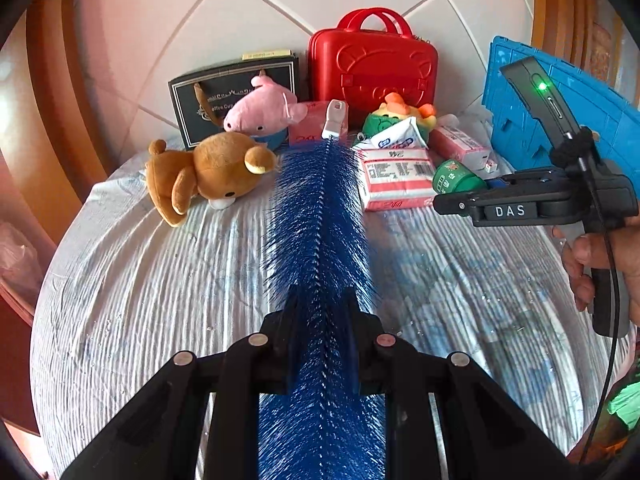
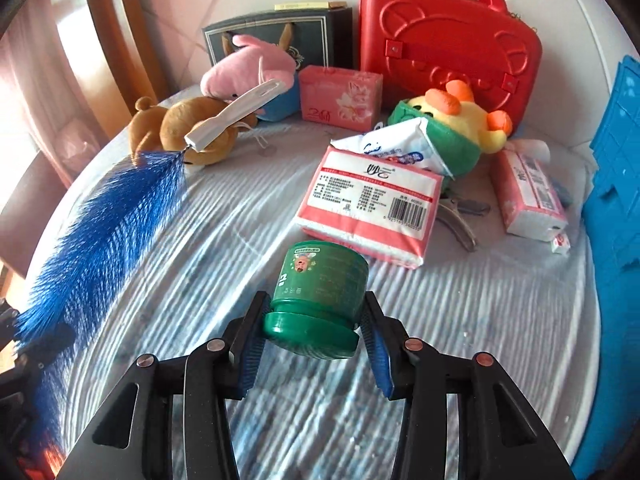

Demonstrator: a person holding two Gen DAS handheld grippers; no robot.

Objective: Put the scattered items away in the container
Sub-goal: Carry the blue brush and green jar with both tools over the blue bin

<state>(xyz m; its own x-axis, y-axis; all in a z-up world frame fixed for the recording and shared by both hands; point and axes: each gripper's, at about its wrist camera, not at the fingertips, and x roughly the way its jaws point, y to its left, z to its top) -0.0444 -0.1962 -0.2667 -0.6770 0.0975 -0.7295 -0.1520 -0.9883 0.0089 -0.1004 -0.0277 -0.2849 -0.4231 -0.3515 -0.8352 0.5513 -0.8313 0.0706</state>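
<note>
My left gripper (image 1: 320, 304) is shut on a long blue bristle brush (image 1: 316, 216), held above the table with its white handle (image 1: 334, 120) pointing away; the brush also shows in the right wrist view (image 2: 108, 220). My right gripper (image 2: 314, 312) is shut on a green jar (image 2: 320, 288), lid toward me; it also shows in the left wrist view (image 1: 456, 178). The blue crate (image 1: 560, 120) stands at the right edge; it also shows in the right wrist view (image 2: 616, 240). Scattered items lie at the back: a brown bear plush (image 1: 204, 172), a pink plush (image 1: 260, 110), a yellow-green plush (image 2: 452, 132), and tissue packs (image 2: 372, 204).
A red carry case (image 1: 372, 64) and a dark gift box (image 1: 224, 92) stand against the tiled wall. A metal clip tool (image 2: 460, 216) lies between tissue packs. The round table has a striped cloth (image 1: 160, 280). A wooden frame stands at left.
</note>
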